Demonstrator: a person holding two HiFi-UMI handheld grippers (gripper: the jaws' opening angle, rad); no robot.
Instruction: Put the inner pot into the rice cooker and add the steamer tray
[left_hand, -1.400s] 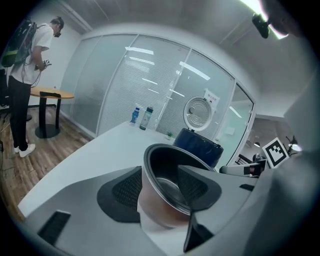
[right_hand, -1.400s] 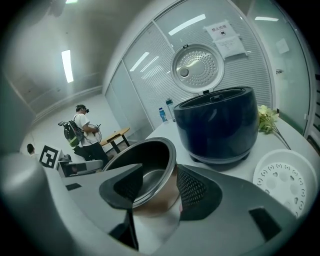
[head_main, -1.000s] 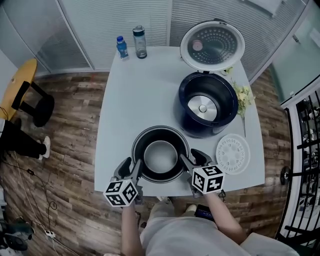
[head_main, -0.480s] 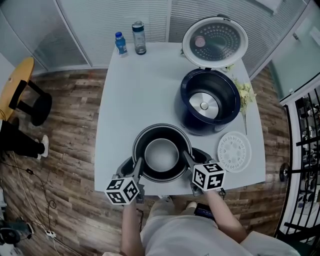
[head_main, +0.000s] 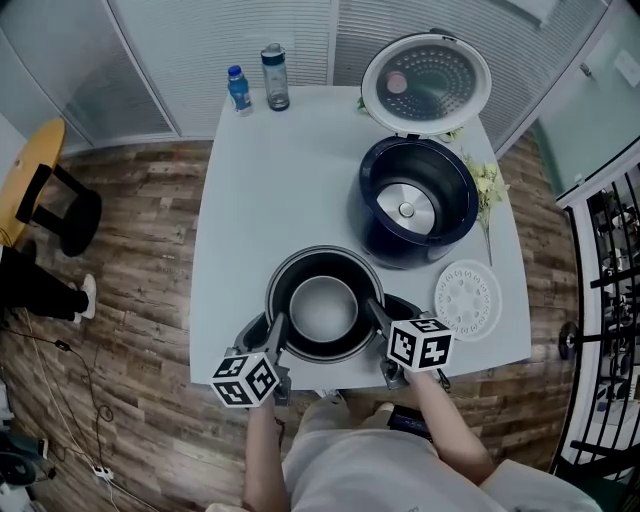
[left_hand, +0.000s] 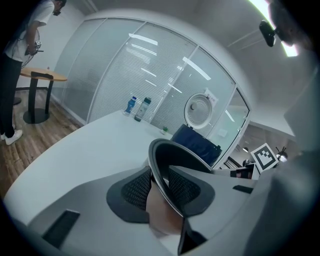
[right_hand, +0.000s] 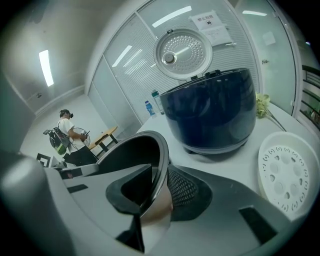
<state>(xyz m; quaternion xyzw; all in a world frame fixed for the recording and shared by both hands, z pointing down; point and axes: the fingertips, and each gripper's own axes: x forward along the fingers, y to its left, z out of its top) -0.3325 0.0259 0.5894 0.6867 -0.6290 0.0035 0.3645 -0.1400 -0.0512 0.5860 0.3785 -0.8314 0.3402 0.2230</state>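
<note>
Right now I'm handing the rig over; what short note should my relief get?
Left gripper: fingers have just closed onto the pot's left rim. Right gripper: likewise, right rim.
Pot stands on the table near the front edge; cooker behind, lid open, no pot inside; tray lies right of the pot.
Done: grip. Left: pot into cooker, tray on top.

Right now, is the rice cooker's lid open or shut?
Open: the lid stands tipped back behind the rice cooker, whose bare heating plate shows inside.
</note>
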